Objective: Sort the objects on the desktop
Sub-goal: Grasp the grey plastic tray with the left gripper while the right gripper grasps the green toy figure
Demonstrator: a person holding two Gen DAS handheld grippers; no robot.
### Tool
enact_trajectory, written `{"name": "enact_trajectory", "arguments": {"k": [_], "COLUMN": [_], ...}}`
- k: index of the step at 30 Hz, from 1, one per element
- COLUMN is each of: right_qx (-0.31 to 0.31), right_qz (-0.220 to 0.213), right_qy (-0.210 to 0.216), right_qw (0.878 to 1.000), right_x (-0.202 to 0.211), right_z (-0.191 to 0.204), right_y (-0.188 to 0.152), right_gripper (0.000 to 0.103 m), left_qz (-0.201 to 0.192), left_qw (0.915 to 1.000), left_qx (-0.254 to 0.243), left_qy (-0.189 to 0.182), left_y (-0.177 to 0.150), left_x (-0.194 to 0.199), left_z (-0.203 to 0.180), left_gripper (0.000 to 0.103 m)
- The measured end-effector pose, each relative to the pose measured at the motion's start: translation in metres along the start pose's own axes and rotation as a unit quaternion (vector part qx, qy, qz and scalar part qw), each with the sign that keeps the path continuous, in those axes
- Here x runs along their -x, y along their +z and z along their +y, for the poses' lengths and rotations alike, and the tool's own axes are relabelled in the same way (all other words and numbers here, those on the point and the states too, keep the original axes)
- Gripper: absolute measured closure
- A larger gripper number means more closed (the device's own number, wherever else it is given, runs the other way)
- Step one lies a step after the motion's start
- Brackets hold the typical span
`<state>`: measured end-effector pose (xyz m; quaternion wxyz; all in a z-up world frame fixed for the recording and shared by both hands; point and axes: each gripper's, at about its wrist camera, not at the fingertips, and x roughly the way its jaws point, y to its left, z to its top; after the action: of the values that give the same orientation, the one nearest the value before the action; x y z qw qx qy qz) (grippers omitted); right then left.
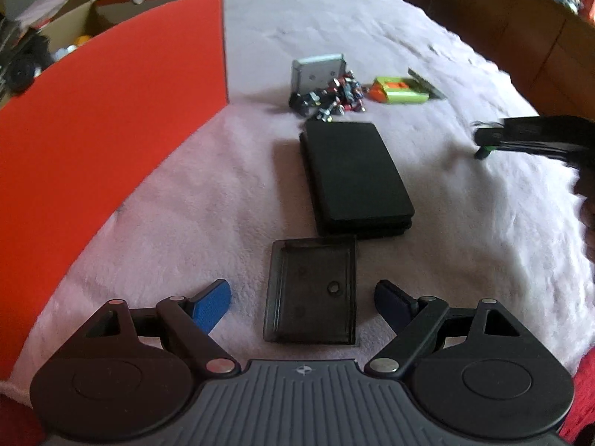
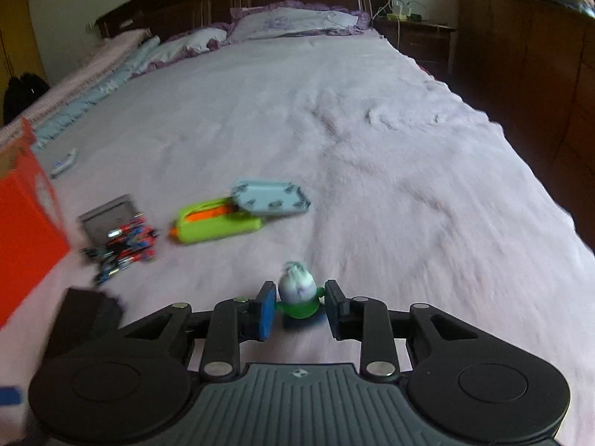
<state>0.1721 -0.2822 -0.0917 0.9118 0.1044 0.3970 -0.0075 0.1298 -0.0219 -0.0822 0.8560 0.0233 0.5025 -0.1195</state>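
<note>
Two grippers worked over a bed covered with a pale pink blanket point(image 2: 372, 130). The left gripper point(image 1: 303, 301) stood wide open, pointing steeply down, with a smoky see-through tray point(image 1: 310, 293) lying flat on the blanket between its blue-padded fingers point(image 1: 212, 306); neither finger touched the tray. Just beyond the tray lay a flat black case point(image 1: 355, 176), its near end almost touching the tray's far edge. Farther on sat a heap of small red, blue and black pieces point(image 1: 329, 98) spilling against a grey tin point(image 1: 316, 72), and to the right of that a lime green pouch point(image 1: 399, 91) with an orange opening. A tall orange box point(image 1: 111, 111) filled the left side of the left wrist view.

The right gripper point(image 2: 299, 310) was partly closed, with a small toy point(image 2: 299, 295), white on top and green below, standing between its pads. Small gaps showed on both sides, so the pads were near it but did not seem to press on it; motion blur made this hard to judge. In the right wrist view, a light blue lid point(image 2: 269, 199) rested on the far end of the green pouch.
</note>
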Motion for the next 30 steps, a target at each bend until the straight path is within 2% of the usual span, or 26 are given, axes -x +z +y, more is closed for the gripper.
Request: {"name": "enact_trajectory", "arguments": {"k": [2,4,6,7,10,14,16,20,22,24,25,30], "right_qx": [-0.029,-0.049,-0.068,-0.078,-0.095,-0.061,-0.051,-0.073,-0.074,-0.073,-0.075,-0.100], "right_qz": [0.002,0.006,0.016,0.022,0.049,0.057,0.059,0.046,0.035,0.025,0.024,0.048], "right_qy": [0.022,0.031,0.040,0.044,0.059,0.055,0.054,0.045,0.035,0.025,0.024,0.017], "right_qw": [0.999,0.998,0.997,0.996,0.993,0.995,0.995,0.995,0.996,0.997,0.997,0.994], "right_x": [0.024,0.046,0.067,0.075,0.090,0.106,0.107,0.115,0.120,0.123,0.122,0.097], "right_z": [-0.003,-0.005,-0.005,-0.005,-0.003,0.011,0.016,0.014,0.013,0.011,0.009,0.002], "right_y": [-0.018,-0.040,-0.066,-0.078,-0.110,-0.130,-0.131,-0.128,-0.125,-0.121,-0.119,-0.112], "right_gripper": [0.073,0.073,0.073,0.073,0.075,0.076,0.076,0.074,0.071,0.062,0.062,0.063], "left_qz": [0.001,-0.002,-0.007,-0.011,-0.026,-0.041,-0.038,-0.018,-0.008,0.001,0.004,0.007], "left_qw": [1.0000,1.0000,0.9999,0.9998,0.9991,0.9986,0.9988,0.9995,0.9997,0.9997,0.9997,0.9997], "left_qx": [-0.004,-0.003,-0.003,-0.001,0.019,0.015,0.013,0.003,0.002,0.004,0.005,0.006], "left_qy": [0.000,-0.005,-0.012,-0.015,-0.028,-0.028,-0.029,-0.025,-0.023,-0.023,-0.023,-0.023], "left_y": [-0.001,-0.002,-0.004,-0.005,-0.008,-0.013,-0.015,-0.023,-0.027,-0.030,-0.031,-0.033], "left_x": [0.000,0.002,0.007,0.010,0.024,0.043,0.047,0.043,0.039,0.035,0.033,0.029], "left_z": [-0.001,-0.003,-0.004,-0.004,-0.001,-0.002,-0.003,-0.005,-0.005,-0.004,-0.004,-0.002], "left_gripper": [0.018,0.028,0.051,0.053,0.053,0.053,0.053,0.053,0.053,0.053,0.053,0.052]}}
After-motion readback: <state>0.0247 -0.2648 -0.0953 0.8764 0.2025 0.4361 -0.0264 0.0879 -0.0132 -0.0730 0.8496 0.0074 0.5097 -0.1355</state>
